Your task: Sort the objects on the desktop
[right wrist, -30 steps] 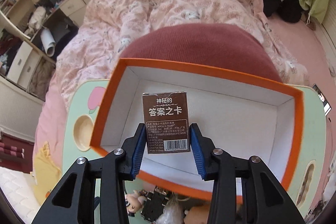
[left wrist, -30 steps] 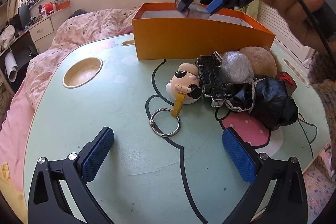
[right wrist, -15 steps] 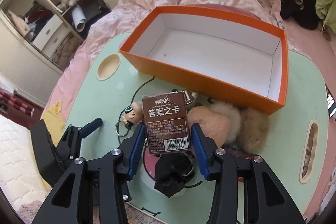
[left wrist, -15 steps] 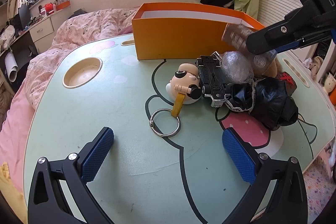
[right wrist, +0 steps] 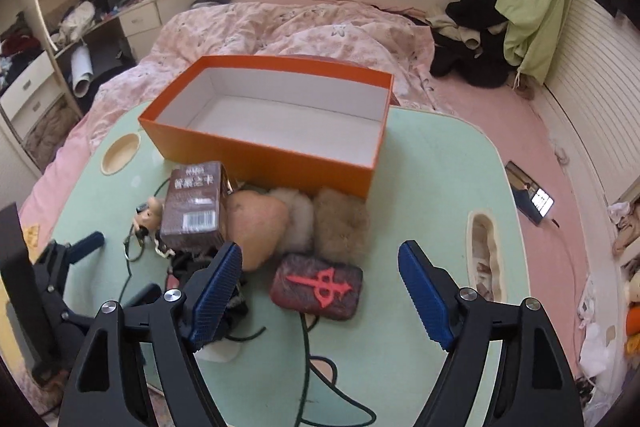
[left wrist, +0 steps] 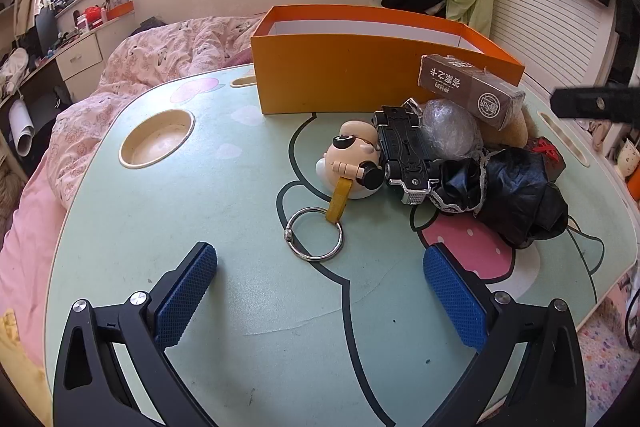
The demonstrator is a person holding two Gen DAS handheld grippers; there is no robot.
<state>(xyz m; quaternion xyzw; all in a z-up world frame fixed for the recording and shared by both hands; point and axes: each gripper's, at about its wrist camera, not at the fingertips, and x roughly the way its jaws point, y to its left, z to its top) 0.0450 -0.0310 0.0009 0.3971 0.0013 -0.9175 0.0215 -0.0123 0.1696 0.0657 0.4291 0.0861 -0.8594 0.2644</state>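
**Right claw opening over the pile; orange box empty**

The right claw (right wrist: 320, 291) is found with its jaws opening, and nothing is seen between the blue ribbed pads. The left claw (left wrist: 320, 291) is held spread wide and empty above the pale green cartoon-printed counter (left wrist: 160, 211).

The brown printed cardboard card box (right wrist: 196, 205) is observed resting tilted on top of the pile of objects, ahead of and to the left of the right claw, clear of its pads. Its long axis is seen to run away from the right claw toward the orange cardboard box with white interior (right wrist: 272, 115), which stands just behind the pile and is seen to be empty. The right claw is judged the nearer of the two; in the left wrist view the card box (left wrist: 470, 89) lies at the far right of the pile.

Directly ahead of the right claw, between the lines of its pads, a dark felted block bearing a red character (right wrist: 316, 287) is noted. Behind it, a peach and tan plush toy (right wrist: 296, 219), soft and fuzzy, is recorded. Also noted: a glossy black toy car (left wrist: 404, 151), a cream plastic figurine on a metal ring (left wrist: 352, 159), a ball of clear crinkled film (left wrist: 450, 131) and a shiny black crumpled fabric (left wrist: 516, 195).

Sorting is judged barely begun.
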